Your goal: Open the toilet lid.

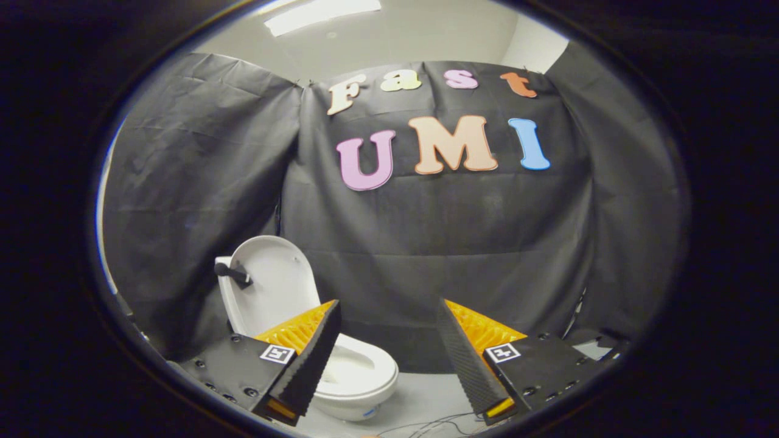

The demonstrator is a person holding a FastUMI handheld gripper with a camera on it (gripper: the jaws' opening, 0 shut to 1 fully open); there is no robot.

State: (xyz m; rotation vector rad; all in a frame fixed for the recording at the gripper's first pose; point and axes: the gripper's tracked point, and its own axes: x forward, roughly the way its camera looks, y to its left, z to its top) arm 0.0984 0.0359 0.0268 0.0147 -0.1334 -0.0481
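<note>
Our gripper [388, 331] stands wide open, its two fingers spread well apart with nothing between them and nothing touching either pad; we hold no object at all. Just beyond the left finger [307, 359] sits the white toilet [356, 380], its bowl partly hidden behind that finger and its open mouth facing up; the right finger [465, 359] is well clear of it, with only pale floor [420, 401] and the black cloth wall [462, 255] ahead of it. The toilet lid [274, 292] stands raised behind the bowl, tilted back toward the cloth, its pale underside turned toward us; a small dark handle [233, 274] juts from its left edge. We judge from this that the task's main work looks done: the lid is up and appears to rest on its own, apart from our fingers; what is left, if anything, seems only to draw the gripper away, though we cannot tell whether the lid leans fully against a stop or could drop forward. A few thin cables [426, 426] lie on the floor near the fingertips, below the bowl; beyond the cloth's upper edge we see a pale ceiling with a light panel [322, 13].
</note>
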